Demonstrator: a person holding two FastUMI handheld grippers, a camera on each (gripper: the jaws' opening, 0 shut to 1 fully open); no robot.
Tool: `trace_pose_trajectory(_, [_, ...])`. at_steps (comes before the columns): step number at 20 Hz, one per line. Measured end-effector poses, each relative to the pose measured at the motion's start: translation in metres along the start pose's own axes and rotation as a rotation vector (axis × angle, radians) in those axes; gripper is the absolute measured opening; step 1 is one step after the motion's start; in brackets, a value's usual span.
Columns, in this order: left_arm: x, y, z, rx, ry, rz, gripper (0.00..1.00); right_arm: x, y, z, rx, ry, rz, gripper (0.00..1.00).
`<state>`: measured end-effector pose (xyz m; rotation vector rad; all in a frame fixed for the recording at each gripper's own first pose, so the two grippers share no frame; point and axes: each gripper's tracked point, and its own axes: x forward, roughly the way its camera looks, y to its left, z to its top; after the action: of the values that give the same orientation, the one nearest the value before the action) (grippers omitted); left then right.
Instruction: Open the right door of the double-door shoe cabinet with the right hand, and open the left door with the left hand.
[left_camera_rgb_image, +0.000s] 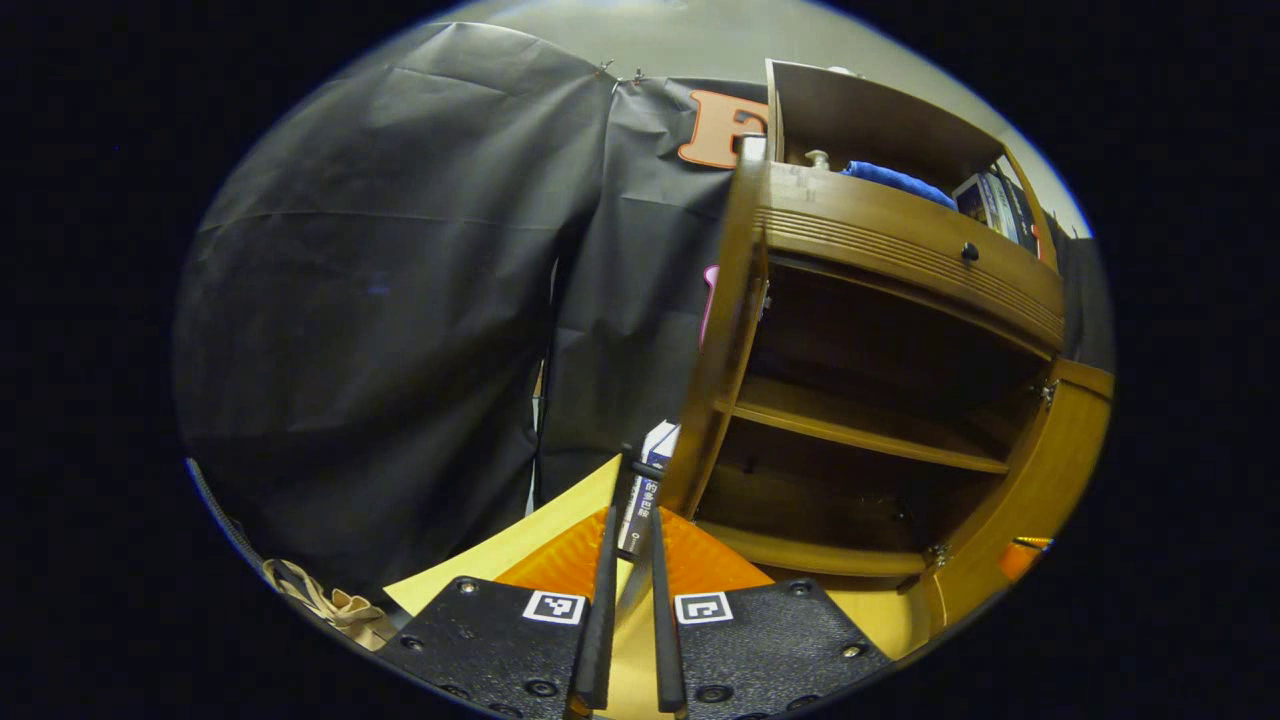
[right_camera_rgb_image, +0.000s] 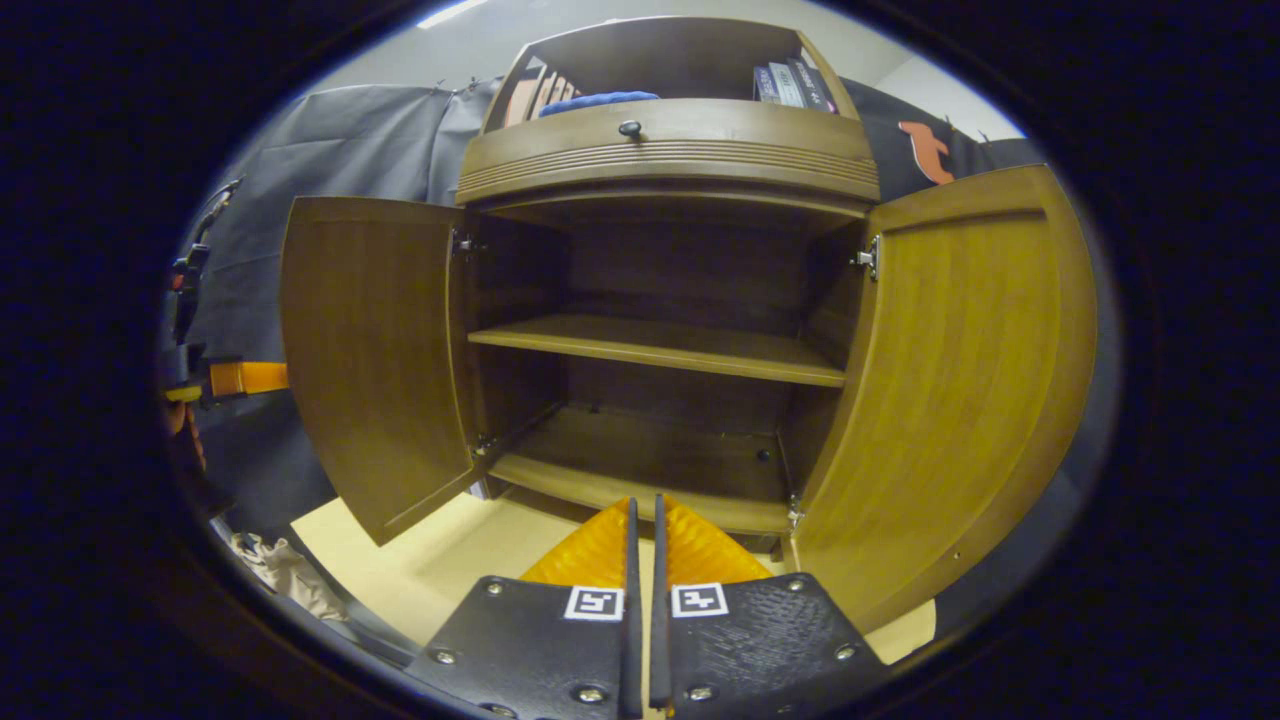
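right claw (right_camera_rgb_image: 642, 520) closed, both doors (right_camera_rgb_image: 375, 350) swung outward

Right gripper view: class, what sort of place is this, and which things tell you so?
Probably a staged booth dressed as a home corner, not a real room. A wooden shoe cabinet stands with both doors open, left door and right door, against a black cloth wall, with books on top.

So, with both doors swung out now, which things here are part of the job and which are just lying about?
Part of the job:
- brown wooden left door, open
- brown wooden right door, open
- left gripper, right gripper, each with fingers close together, holding nothing

Lying about:
- blue cloth on the top shelf
- upright books beside it
- crumpled beige cloth on the floor
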<state>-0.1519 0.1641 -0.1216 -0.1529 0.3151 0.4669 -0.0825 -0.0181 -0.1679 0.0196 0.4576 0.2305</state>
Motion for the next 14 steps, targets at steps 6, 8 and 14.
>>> trace_pose_trajectory(6, [0.003, -0.021, -0.003, 0.036, 0.0, -0.035, 0.19, -0.001, -0.008, 0.0, 0.01, 0.002, -0.023, 0.04])
trace_pose_trajectory(8, [0.006, -0.025, -0.001, 0.046, -0.001, -0.044, 0.1, -0.001, -0.011, 0.001, 0.014, 0.002, -0.032, 0.04])
trace_pose_trajectory(14, [0.013, -0.025, 0.002, 0.06, 0.002, -0.049, 0.19, 0.0, -0.017, -0.001, 0.025, 0.005, -0.053, 0.03])
